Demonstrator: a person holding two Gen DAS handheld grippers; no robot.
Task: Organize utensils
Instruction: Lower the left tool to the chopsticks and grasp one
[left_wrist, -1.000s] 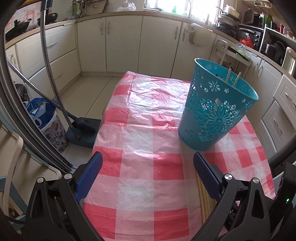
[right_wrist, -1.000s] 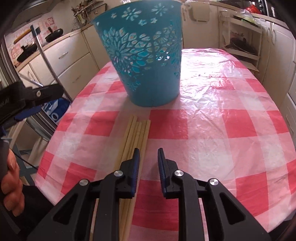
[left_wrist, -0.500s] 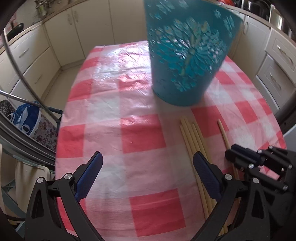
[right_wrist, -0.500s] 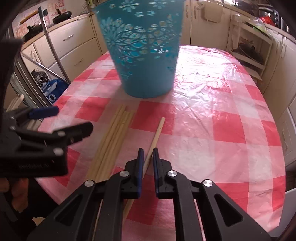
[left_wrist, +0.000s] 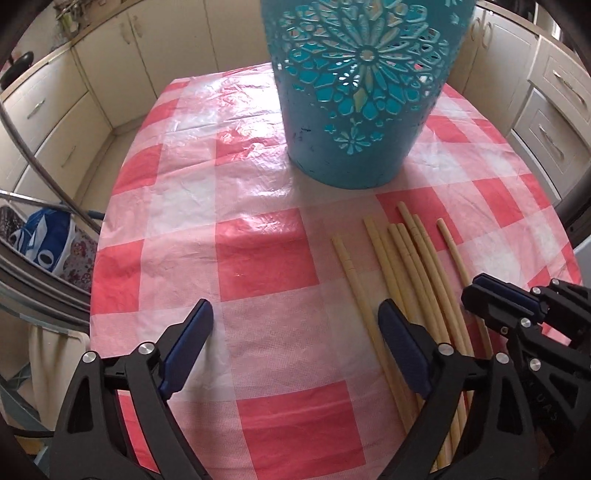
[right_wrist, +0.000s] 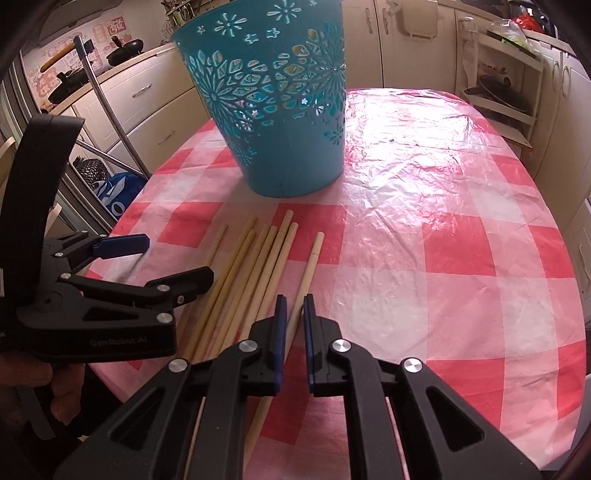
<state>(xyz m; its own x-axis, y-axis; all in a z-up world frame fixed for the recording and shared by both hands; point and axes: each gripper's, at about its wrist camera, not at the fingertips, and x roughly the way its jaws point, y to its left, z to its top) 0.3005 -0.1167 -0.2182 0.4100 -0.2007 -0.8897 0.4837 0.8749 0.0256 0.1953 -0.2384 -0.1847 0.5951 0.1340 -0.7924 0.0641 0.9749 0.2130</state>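
Several pale wooden chopsticks (left_wrist: 413, 266) lie side by side on the red-and-white checked tablecloth (left_wrist: 258, 258), in front of a teal cut-out basket (left_wrist: 362, 92). They also show in the right wrist view (right_wrist: 255, 266), with the basket (right_wrist: 273, 110) behind them. My left gripper (left_wrist: 295, 325) is open, low over the cloth, its right finger beside the leftmost chopstick. My right gripper (right_wrist: 294, 314) has its jaws nearly closed around the rightmost single chopstick (right_wrist: 310, 262). The right gripper shows in the left wrist view (left_wrist: 495, 295).
Cream kitchen cabinets (right_wrist: 140, 96) ring the table. A wire rack (right_wrist: 498, 88) stands at the back right. A blue bag (left_wrist: 44, 240) and metal poles (right_wrist: 107, 110) sit on the floor to the left, beyond the table edge.
My left gripper tilted down and moved right toward the chopsticks. My right gripper shifted right off the bundle, narrowed around one chopstick, and that chopstick now lies apart from the others.
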